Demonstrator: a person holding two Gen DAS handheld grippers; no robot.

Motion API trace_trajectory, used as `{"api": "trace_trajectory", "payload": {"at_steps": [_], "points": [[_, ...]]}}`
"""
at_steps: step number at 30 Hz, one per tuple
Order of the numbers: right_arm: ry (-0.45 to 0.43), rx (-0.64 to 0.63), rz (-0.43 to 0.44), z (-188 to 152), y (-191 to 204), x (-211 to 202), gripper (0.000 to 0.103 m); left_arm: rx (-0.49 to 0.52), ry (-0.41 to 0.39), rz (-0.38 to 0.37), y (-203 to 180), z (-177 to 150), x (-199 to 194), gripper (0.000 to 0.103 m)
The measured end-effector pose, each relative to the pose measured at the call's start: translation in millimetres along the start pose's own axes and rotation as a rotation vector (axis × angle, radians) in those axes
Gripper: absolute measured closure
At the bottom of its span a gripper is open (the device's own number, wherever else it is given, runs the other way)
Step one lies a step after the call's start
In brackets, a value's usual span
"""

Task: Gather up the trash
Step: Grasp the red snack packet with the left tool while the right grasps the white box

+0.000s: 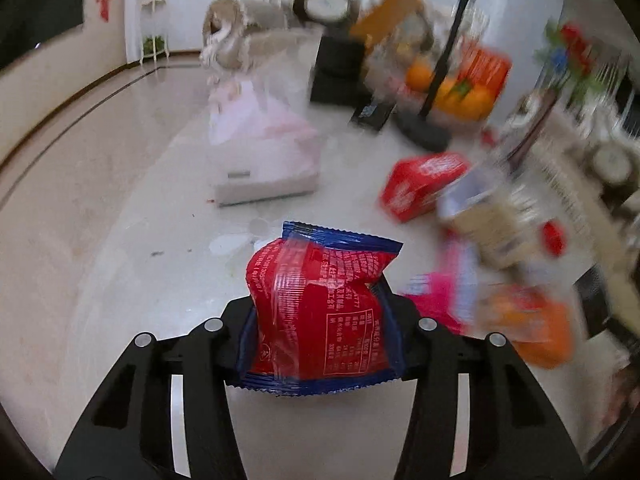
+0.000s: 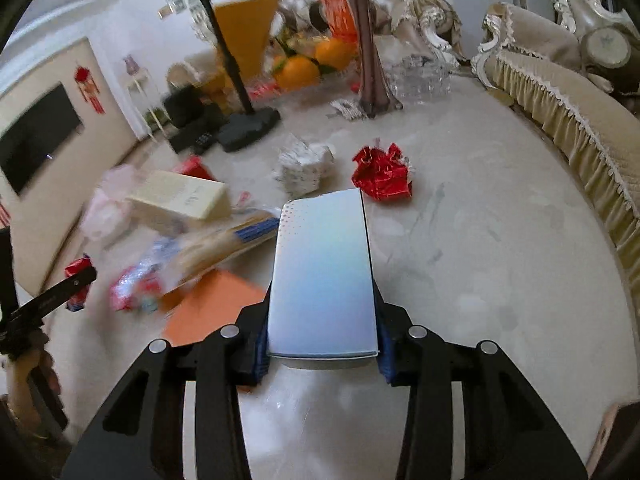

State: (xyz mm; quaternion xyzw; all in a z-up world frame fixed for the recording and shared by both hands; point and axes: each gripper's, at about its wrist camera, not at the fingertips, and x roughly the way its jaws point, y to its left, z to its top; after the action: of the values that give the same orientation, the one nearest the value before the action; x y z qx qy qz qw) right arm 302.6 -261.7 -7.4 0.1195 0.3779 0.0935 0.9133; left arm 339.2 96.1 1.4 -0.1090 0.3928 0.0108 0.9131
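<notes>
In the left wrist view my left gripper is shut on a red snack packet with blue sealed edges, which stands up between the jaws above the pale table. My right gripper is shut on a flat silvery box with an iridescent sheen, held lengthwise and pointing away from me. On the table beyond it lie a crumpled red foil wrapper and a crumpled white paper wad. To the left sit a cream box, a blurred clear packet and an orange sheet.
A red box and a white tissue box lie on the marble table. A black stand, a fruit bowl with oranges, a vase and a glass dish stand at the back. A fringed sofa curves along the right. A person's hand is at lower left.
</notes>
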Motion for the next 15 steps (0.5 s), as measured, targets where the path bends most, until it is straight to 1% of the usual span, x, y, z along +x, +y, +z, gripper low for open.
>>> {"api": "trace_trajectory", "payload": {"at_steps": [1, 2, 3, 4, 5, 6, 7, 8, 9, 10, 11, 13, 14, 15], "points": [[-0.016, 0.005, 0.029, -7, 1, -17, 0.064, -0.007, -0.028, -0.028, -4, -6, -17, 0.053], [-0.031, 0.007, 0.052, -13, 1, -29, 0.064, -0.011, -0.073, -0.062, -9, -17, -44, 0.053], [-0.053, 0.002, 0.083, -23, 3, -48, 0.064, 0.004, -0.104, -0.083, -15, -27, -63, 0.053], [-0.074, -0.013, 0.112, -37, 6, -67, 0.064, 0.028, -0.134, -0.100, -21, -39, -82, 0.053], [-0.092, -0.026, 0.139, -53, 7, -86, 0.064, 0.070, -0.172, -0.110, -30, -59, -106, 0.053], [-0.102, -0.034, 0.158, -66, 9, -98, 0.064, 0.098, -0.194, -0.126, -36, -76, -123, 0.053], [-0.110, -0.048, 0.179, -85, 11, -115, 0.064, 0.118, -0.203, -0.154, -40, -93, -137, 0.053], [-0.111, -0.066, 0.196, -105, 13, -131, 0.064, 0.135, -0.199, -0.195, -44, -117, -153, 0.053], [-0.103, -0.075, 0.212, -117, 13, -140, 0.064, 0.145, -0.184, -0.230, -45, -138, -164, 0.053], [-0.087, -0.080, 0.234, -136, 15, -152, 0.064, 0.155, -0.159, -0.264, -47, -158, -173, 0.053], [-0.071, -0.079, 0.250, -149, 15, -159, 0.064, 0.171, -0.116, -0.303, -50, -184, -181, 0.053], [-0.011, -0.085, 0.266, -183, 21, -174, 0.064, 0.197, -0.045, -0.340, -54, -226, -194, 0.053], [0.017, -0.091, 0.260, -197, 24, -177, 0.064, 0.205, 0.000, -0.354, -55, -250, -201, 0.053], [0.061, -0.092, 0.247, -218, 28, -180, 0.064, 0.212, 0.027, -0.354, -57, -267, -205, 0.053]]}}
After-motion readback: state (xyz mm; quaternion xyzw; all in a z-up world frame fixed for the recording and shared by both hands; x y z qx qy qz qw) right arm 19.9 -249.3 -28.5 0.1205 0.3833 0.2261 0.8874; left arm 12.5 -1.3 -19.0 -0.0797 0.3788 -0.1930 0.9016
